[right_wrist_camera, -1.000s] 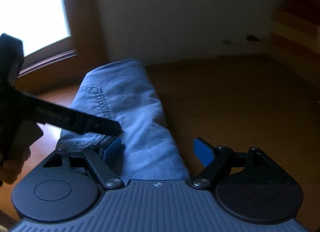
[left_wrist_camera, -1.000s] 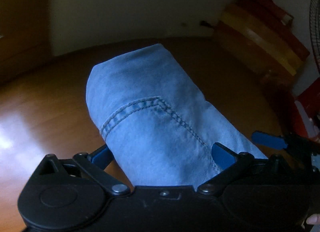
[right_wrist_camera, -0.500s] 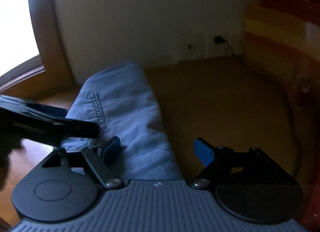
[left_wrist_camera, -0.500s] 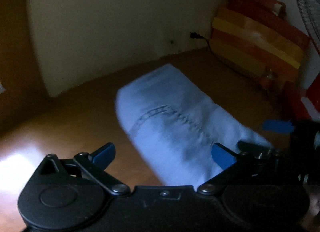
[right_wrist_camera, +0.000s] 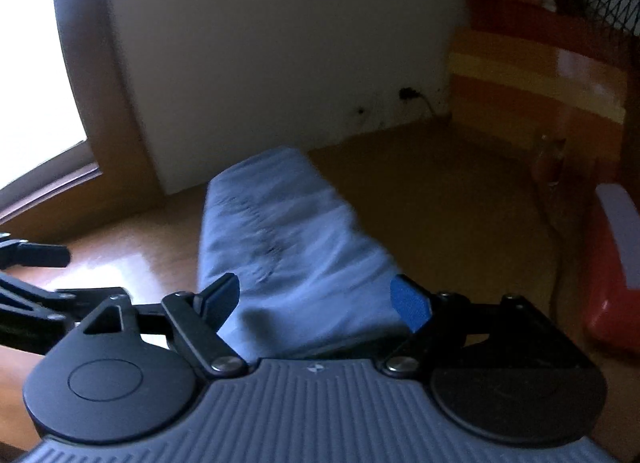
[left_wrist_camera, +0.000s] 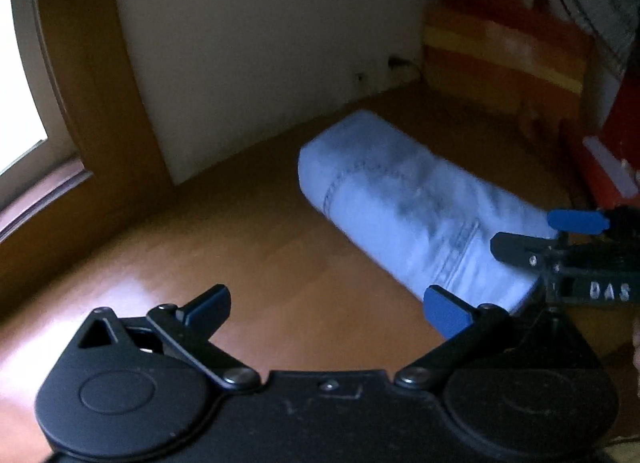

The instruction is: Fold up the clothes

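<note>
— Denim, pale blue: your folded jeans [left_wrist_camera: 404,215] lie on the wooden floor [left_wrist_camera: 224,263] near the wall.

— Jaws?

— Your left gripper [left_wrist_camera: 326,305] gapes wide over bare floor; your right gripper [right_wrist_camera: 316,299] straddles the jeans, wide, not pressing.

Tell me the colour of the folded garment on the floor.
Light blue denim with darker stitched seams; the folded garment shows best in the left wrist view.

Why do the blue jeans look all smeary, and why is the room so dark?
Left wrist view: the folded jeans are smeared by motion blur; window light makes a pale glare on the wooden floor. Right wrist view: the jeans are blurred too, the window is washed-out white, and the wall looks dim beside it. Both views bend straight lines.
</note>
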The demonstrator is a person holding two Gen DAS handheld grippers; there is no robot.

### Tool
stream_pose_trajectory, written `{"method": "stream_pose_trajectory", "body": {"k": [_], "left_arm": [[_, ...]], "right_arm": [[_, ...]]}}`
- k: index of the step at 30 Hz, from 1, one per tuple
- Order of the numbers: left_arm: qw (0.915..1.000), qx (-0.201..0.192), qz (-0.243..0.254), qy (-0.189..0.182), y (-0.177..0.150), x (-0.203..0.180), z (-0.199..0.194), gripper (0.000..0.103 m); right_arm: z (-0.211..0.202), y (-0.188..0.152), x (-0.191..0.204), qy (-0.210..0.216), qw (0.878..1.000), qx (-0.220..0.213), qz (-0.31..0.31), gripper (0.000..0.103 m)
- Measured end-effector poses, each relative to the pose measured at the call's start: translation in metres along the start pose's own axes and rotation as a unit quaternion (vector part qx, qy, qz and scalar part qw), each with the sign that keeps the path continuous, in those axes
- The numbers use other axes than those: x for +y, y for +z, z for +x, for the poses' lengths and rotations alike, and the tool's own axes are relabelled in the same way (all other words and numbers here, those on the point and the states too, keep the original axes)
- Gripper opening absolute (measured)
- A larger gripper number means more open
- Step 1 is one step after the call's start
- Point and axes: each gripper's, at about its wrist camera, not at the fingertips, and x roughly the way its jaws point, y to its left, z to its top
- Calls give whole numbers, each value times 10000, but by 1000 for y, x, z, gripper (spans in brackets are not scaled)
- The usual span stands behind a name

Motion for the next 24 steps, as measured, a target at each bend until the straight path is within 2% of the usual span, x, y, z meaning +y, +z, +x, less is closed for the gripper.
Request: {"method": "stream_pose_trajectory", "body": {"k": [5,13,18,24], "left_arm": [[9986,517,113,-89,-15,-2,24,103],[9955,806,-6,-496,-32,5,50,103],[9963,707,-49,-482,-31,8,52,103],[9933,694,382,-847,-24,3,58,103]], "right_arm": [[-14,-13,23,-209,9995,-78,-233,85],[-37,-29,30,-583,9981,-144,-137,85],[-43,-31,28,-778,9968,-177,-91,85],[-43,-29,28,-971,9951,-180,-79,85]]}}
